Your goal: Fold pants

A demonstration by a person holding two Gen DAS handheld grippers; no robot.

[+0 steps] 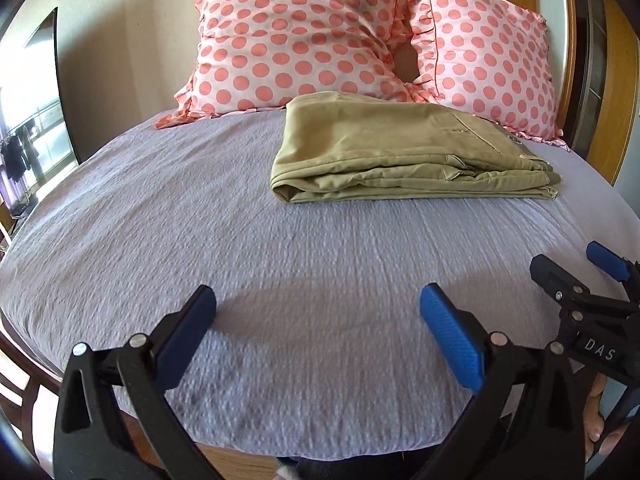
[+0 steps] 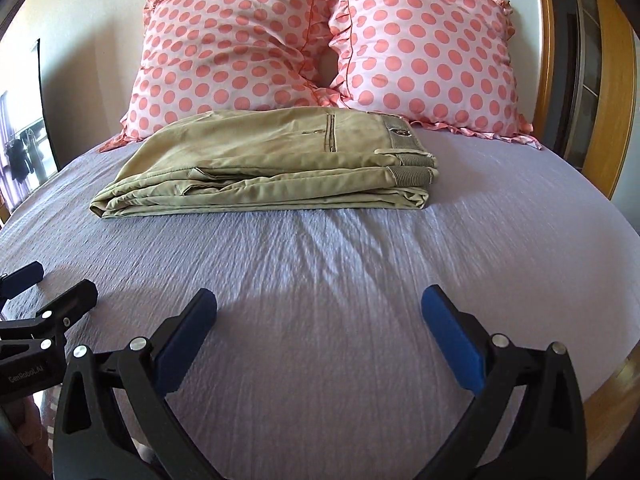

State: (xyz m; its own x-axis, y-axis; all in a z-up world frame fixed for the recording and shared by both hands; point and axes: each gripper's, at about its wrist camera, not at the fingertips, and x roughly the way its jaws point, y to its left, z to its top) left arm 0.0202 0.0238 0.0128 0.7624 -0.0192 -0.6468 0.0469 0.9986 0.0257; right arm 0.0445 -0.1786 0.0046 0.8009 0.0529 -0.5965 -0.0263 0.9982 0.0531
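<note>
Wide bed (image 1: 240,240) under a lilac crinkled sheet, filling most of both views, with a wooden frame edge along the right side. Two pink pillows (image 2: 320,48) with coral dots and ruffled edges, propped side by side against the wall at the head of the bed, touching each other. Khaki pants (image 2: 272,160) folded into a flat layered stack, lying on the sheet just in front of the pillows, waistband end toward the right, a back pocket facing up, folded layers visible along the near edge; seen right of centre from the left wrist (image 1: 408,152), left of centre from the right wrist. Left claw (image 1: 318,320) released, blue pads spread wide, nothing between them, hovering low over bare sheet near the foot of the bed, well apart from the pants. Right claw (image 2: 319,320) likewise released and holding nothing, over the sheet just beside the left one, also well short of the pants.
</note>
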